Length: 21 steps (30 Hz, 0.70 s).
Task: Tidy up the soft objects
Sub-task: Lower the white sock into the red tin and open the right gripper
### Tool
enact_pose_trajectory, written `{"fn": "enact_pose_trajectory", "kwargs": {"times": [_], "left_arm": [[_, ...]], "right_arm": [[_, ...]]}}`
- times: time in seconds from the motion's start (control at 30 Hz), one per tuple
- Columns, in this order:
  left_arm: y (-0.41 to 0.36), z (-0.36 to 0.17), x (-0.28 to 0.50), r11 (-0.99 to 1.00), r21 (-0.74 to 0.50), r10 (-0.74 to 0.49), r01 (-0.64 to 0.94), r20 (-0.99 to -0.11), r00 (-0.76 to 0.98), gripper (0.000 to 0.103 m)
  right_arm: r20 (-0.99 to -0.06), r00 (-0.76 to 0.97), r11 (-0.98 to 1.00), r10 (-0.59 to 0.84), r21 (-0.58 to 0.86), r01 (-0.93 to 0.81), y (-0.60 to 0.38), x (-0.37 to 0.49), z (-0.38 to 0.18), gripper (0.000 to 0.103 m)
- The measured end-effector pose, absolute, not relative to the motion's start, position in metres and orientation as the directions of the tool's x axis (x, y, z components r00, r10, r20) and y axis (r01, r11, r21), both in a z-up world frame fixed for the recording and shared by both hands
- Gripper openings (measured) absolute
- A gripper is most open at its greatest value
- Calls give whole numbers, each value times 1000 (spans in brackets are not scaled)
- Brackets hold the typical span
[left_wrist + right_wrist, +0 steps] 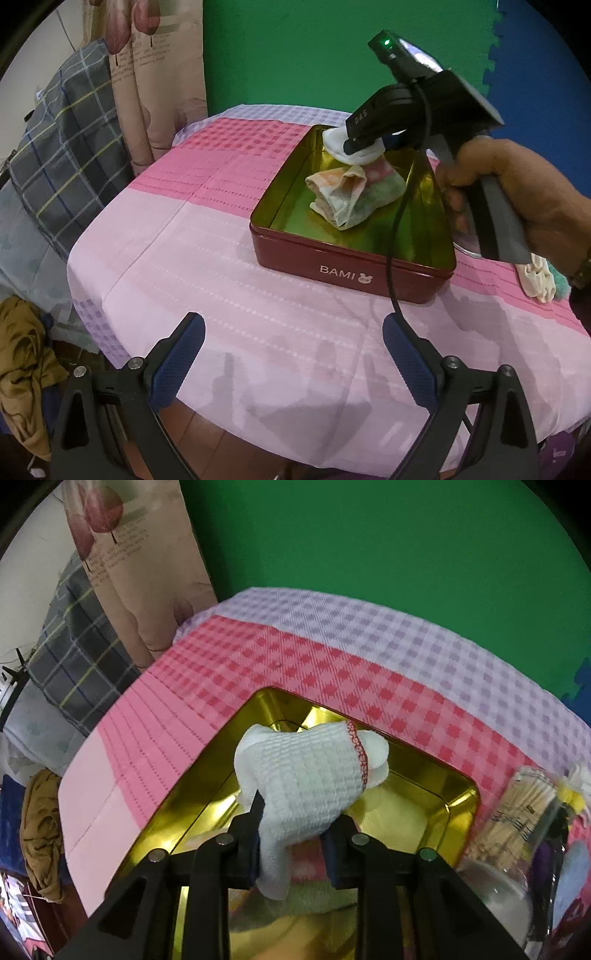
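White sock [306, 775] pinched over tin [291, 242], red trim up close

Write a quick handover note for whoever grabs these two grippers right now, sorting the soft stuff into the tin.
Right gripper: shut on the white sock, held over the far end of the red tin.
Left gripper: open, holding nothing, hovering over the tablecloth in front of the tin.
Done: a pastel cloth already lies inside the tin.
Left: lower and release the sock into the tin, then probably fetch the cream and teal soft items lying on the table to the tin's right.
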<state>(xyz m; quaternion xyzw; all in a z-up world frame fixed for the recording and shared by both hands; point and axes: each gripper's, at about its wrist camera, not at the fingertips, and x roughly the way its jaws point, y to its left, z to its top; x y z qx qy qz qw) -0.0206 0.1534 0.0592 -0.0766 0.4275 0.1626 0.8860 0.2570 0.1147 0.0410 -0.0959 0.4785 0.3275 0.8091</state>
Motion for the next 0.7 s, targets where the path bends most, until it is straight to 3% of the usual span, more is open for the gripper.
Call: {"fn": "enact_pose_trajectory", "kwargs": {"times": [0.17, 0.23, 0.33, 0.5, 0.7], "left_arm": [[156, 58, -19, 933, 15, 235, -360, -783, 577, 96], [156, 59, -19, 933, 15, 236, -360, -780, 579, 96], [155, 57, -20, 934, 16, 235, -357, -782, 578, 96], [152, 57, -20, 934, 24, 239, -356, -782, 576, 96], [149, 57, -21, 933, 53, 265, -356, -771, 579, 96]], "right_arm": [[-854, 311, 773, 418, 153, -616, 126, 264, 28, 28], [-853, 320, 774, 412, 142, -617, 129, 264, 28, 33], [-849, 356, 790, 390, 110, -603, 132, 263, 31, 53], [-805, 428, 806, 411, 101, -583, 113, 253, 48, 55], [-661, 524, 814, 537, 244, -527, 14, 213, 77, 55]]}}
